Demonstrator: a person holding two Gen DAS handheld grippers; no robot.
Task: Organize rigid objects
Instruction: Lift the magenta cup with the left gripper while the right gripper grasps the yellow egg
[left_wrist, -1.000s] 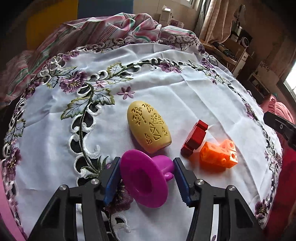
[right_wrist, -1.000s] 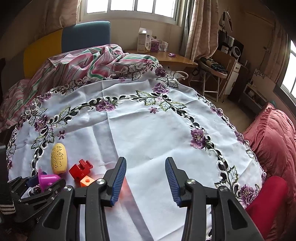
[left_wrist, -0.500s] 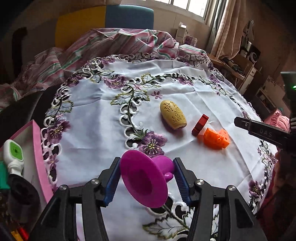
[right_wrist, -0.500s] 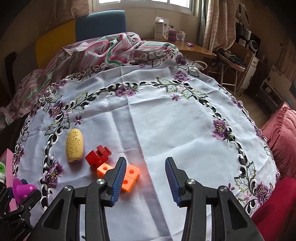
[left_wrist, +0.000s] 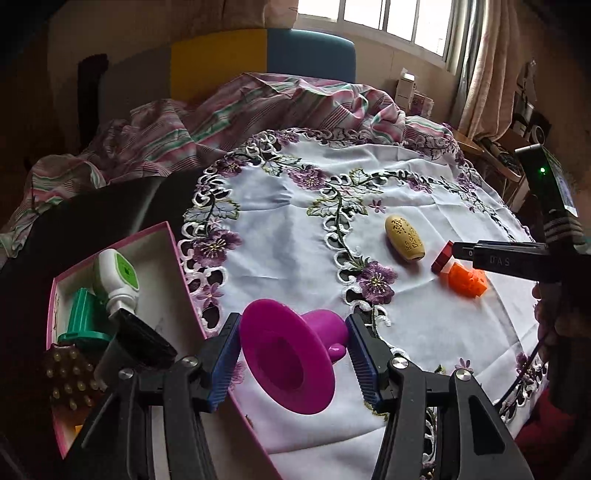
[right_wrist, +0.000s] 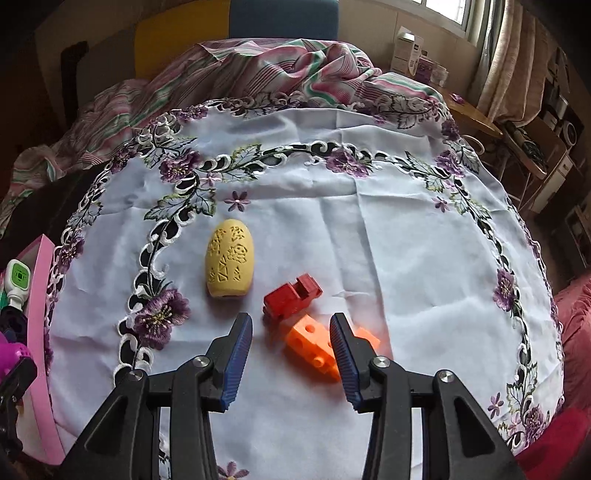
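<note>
My left gripper (left_wrist: 291, 354) is shut on a magenta funnel-shaped piece (left_wrist: 291, 363) and holds it above the table's left edge, next to a pink box (left_wrist: 168, 236). My right gripper (right_wrist: 291, 350) is open and empty, low over an orange block with holes (right_wrist: 310, 345), which lies between its fingers. A red block (right_wrist: 291, 297) lies just beyond it and a yellow egg-shaped piece (right_wrist: 231, 264) to the left. These three also show in the left wrist view: orange (left_wrist: 467, 282), red (left_wrist: 441, 258), yellow (left_wrist: 404, 243).
The pink box holds a white bottle with a green label (left_wrist: 116, 278), a green piece (left_wrist: 86, 317) and a black item (left_wrist: 136, 349). A white embroidered tablecloth (right_wrist: 369, 229) covers the round table. A striped blanket (right_wrist: 258, 70) lies beyond it. The box edge (right_wrist: 37, 295) shows at the far left.
My left gripper has pulled back and swung left with the magenta piece, bringing the pink box into view. My right gripper has moved forward and down over the orange block.
</note>
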